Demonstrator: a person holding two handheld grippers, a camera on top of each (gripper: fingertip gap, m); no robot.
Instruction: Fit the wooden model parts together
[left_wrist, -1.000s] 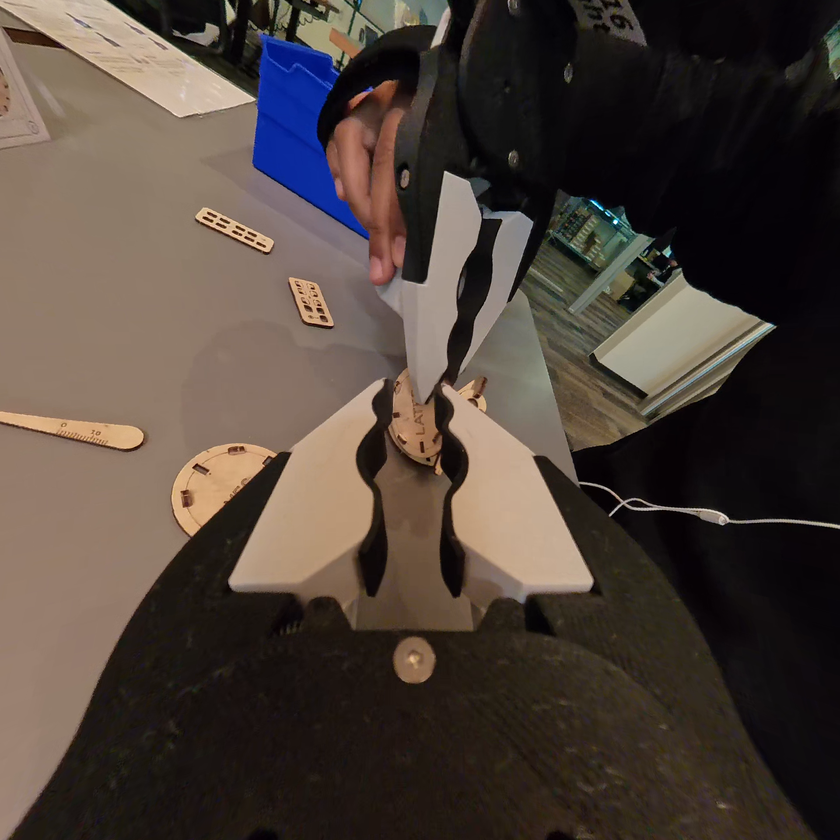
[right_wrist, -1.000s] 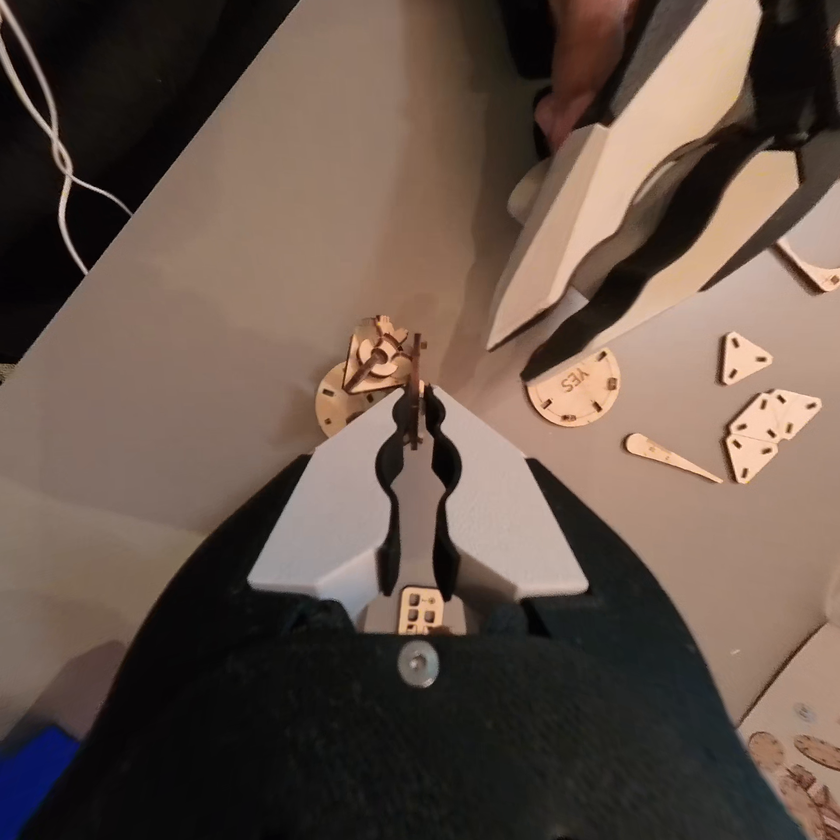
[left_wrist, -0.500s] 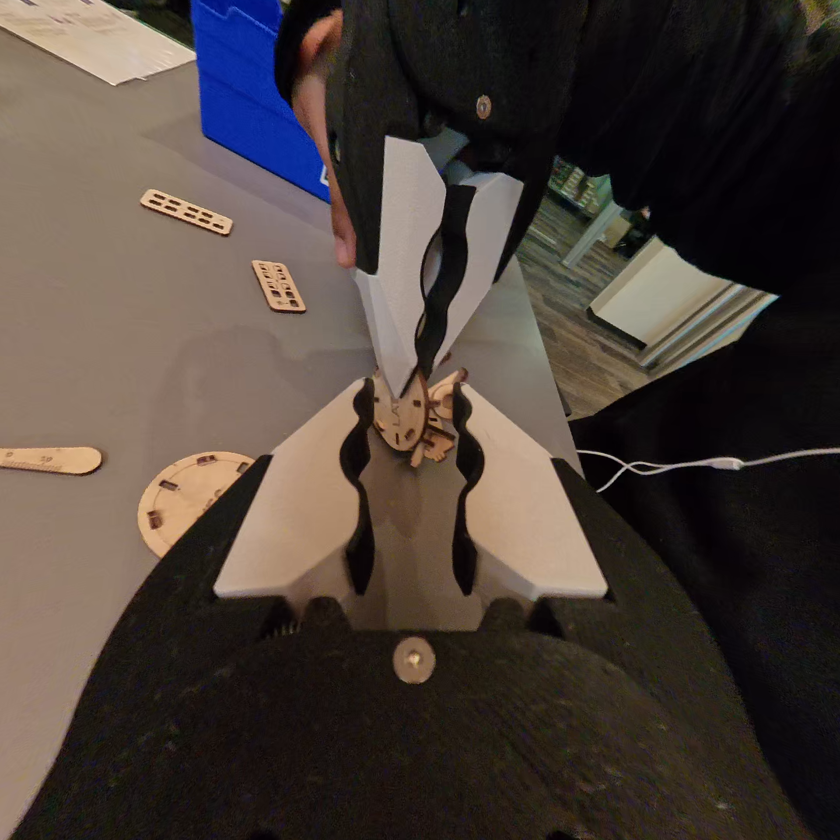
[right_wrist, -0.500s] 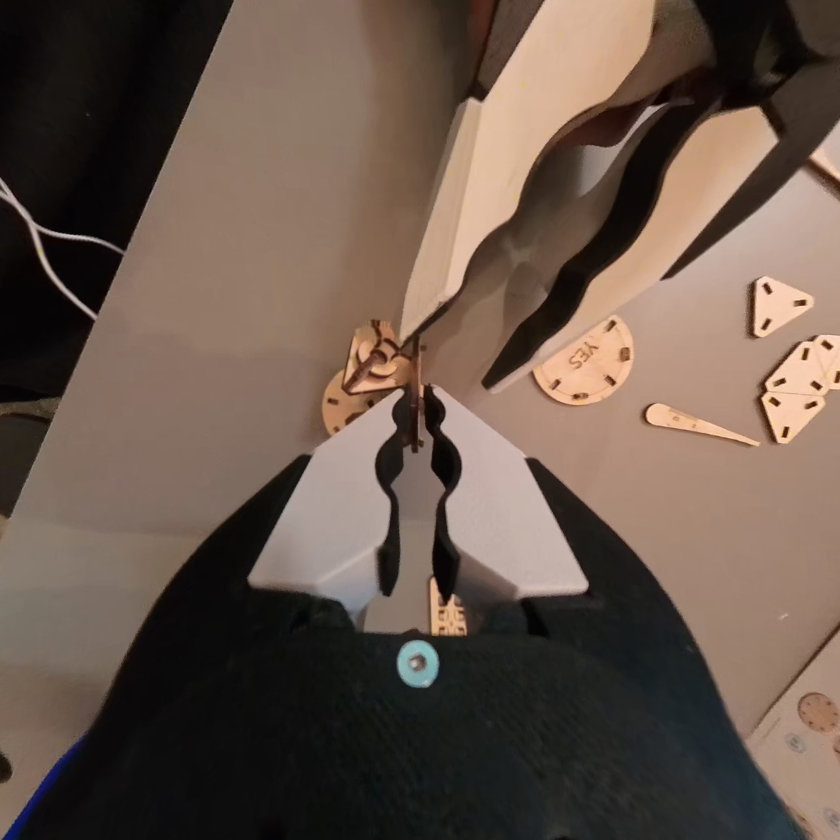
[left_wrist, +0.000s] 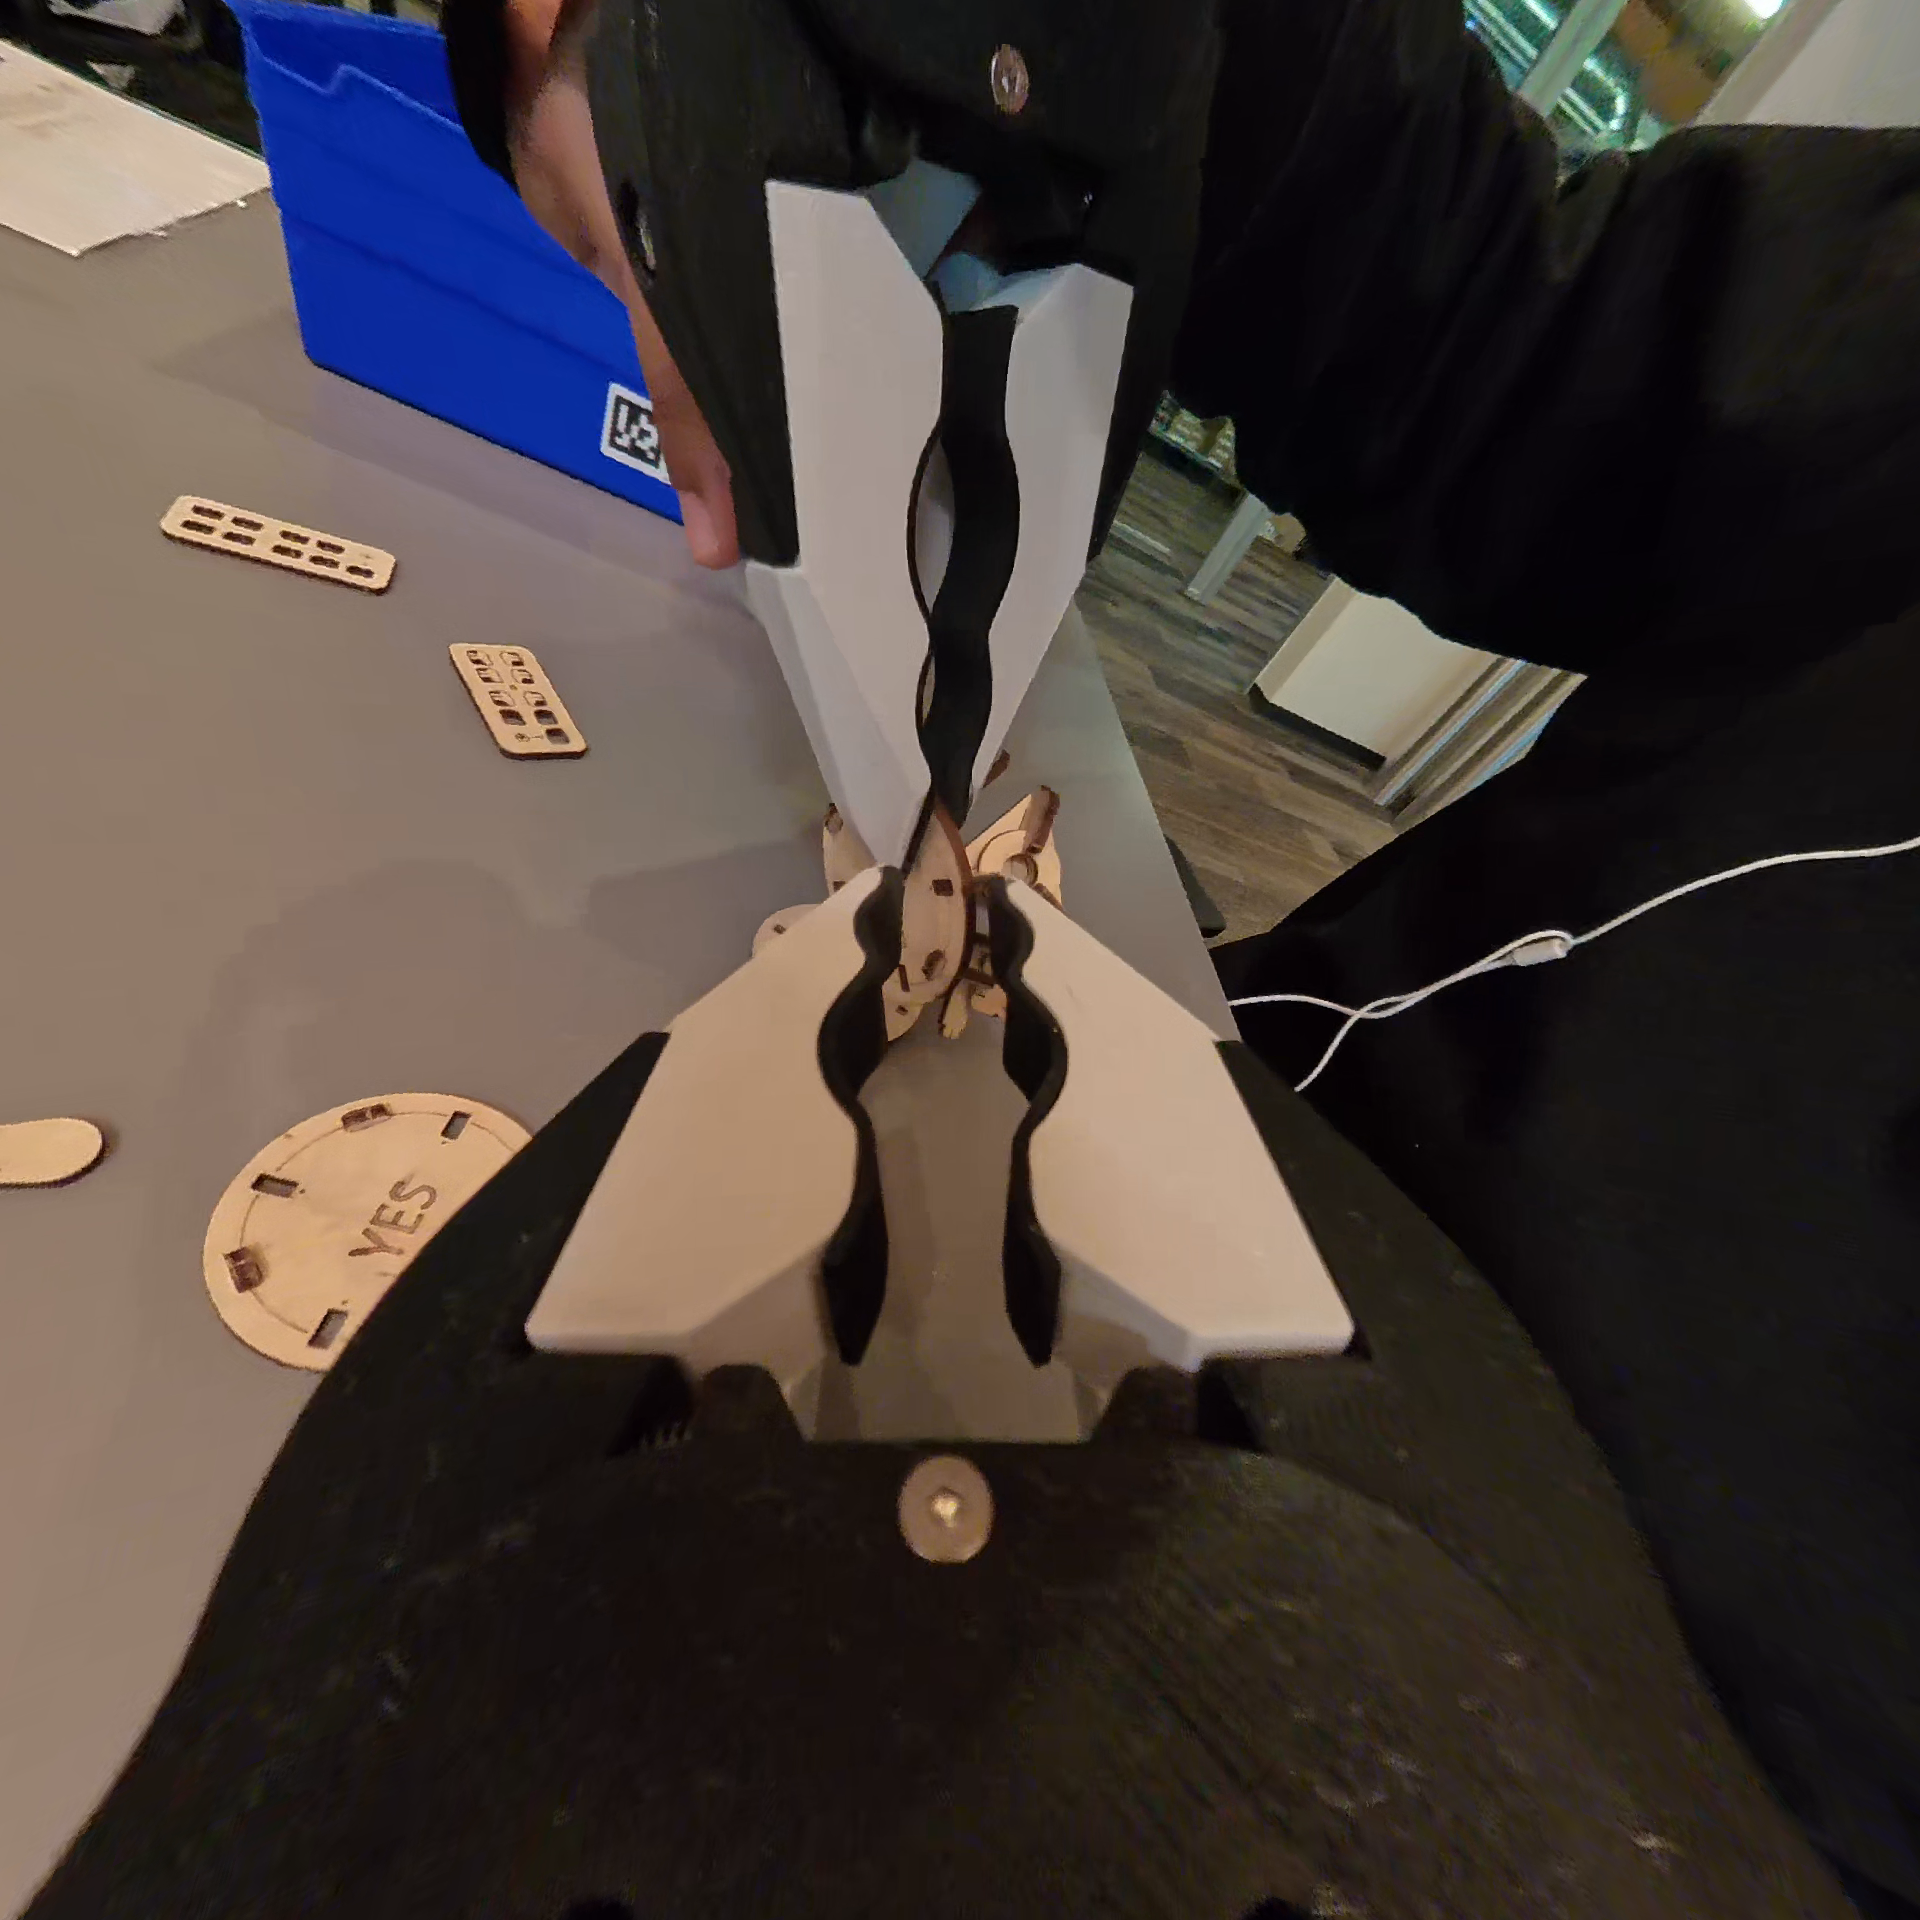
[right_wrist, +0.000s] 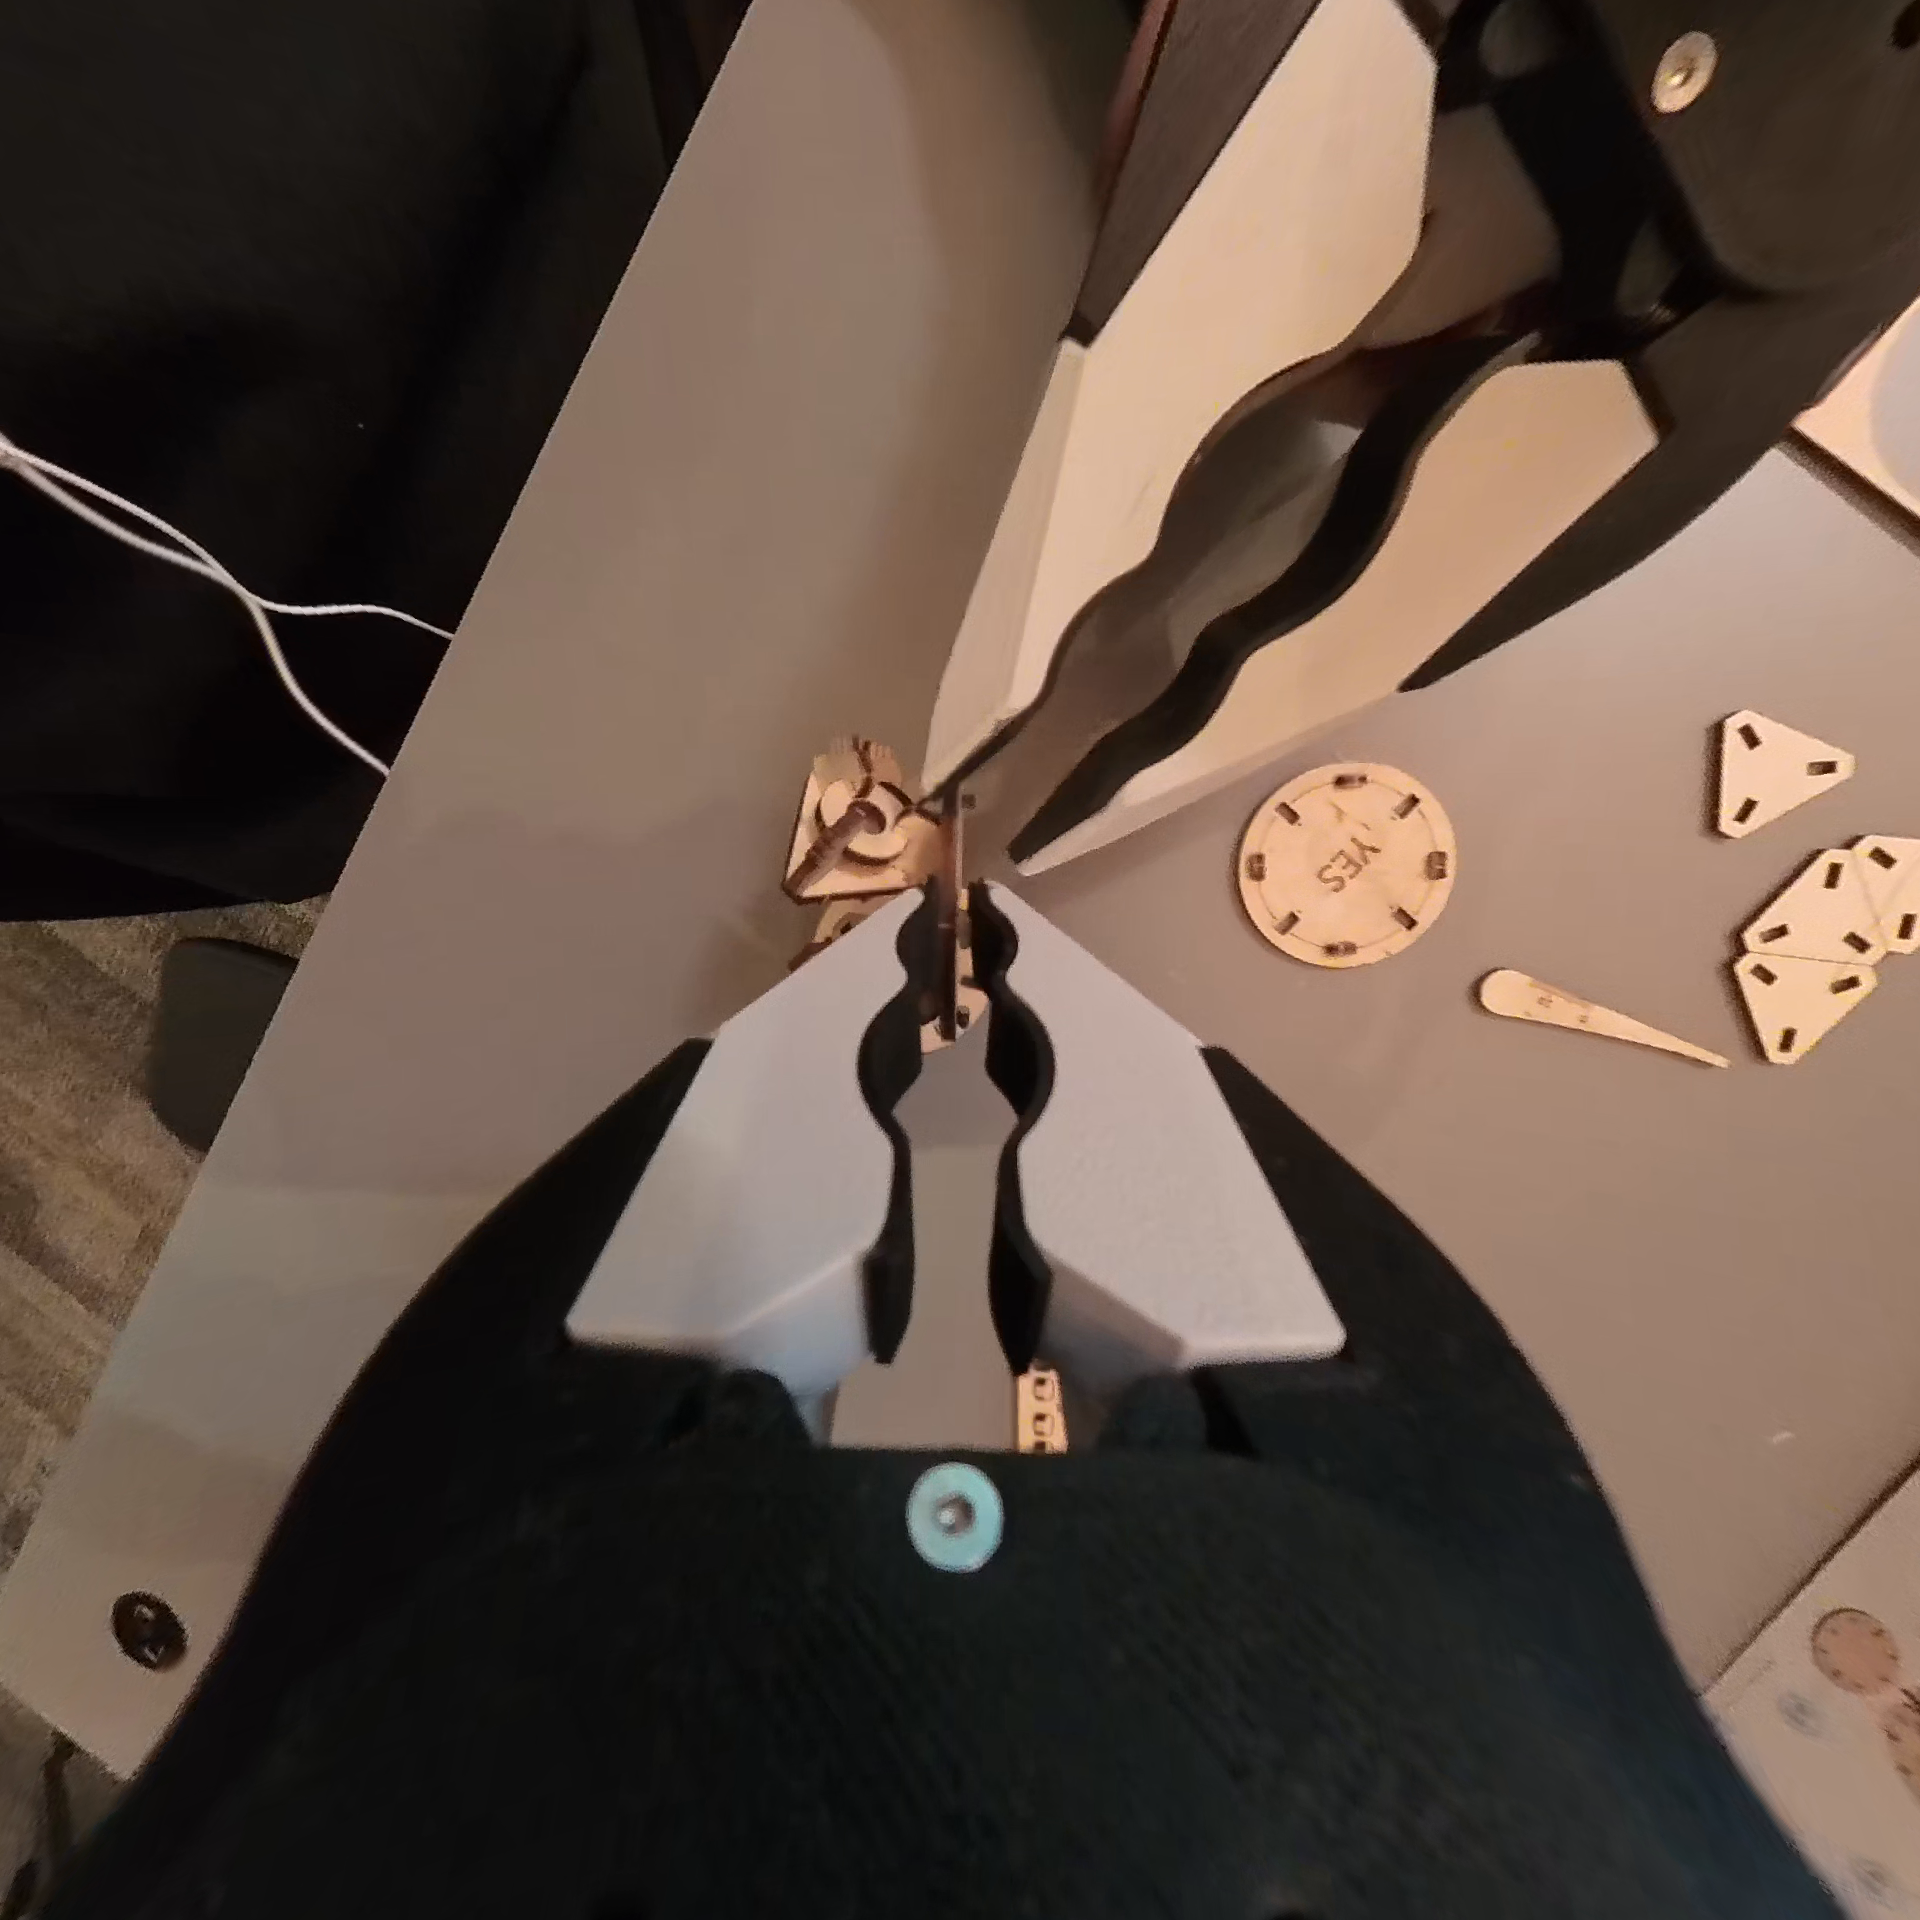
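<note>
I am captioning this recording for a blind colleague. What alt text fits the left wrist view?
Two grippers meet tip to tip over a grey table: the left gripper straddles an upright wooden disc that the right gripper pinches from above. A flat slotted disc, two slotted strips and a blue bin lie to the left.

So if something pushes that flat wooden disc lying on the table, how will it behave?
The wooden disc looks thin and flat, so it would probably slide across the smooth grey table, not roll. It likely feels light and stiff. Its slotted rim may be somewhat fragile.
</note>
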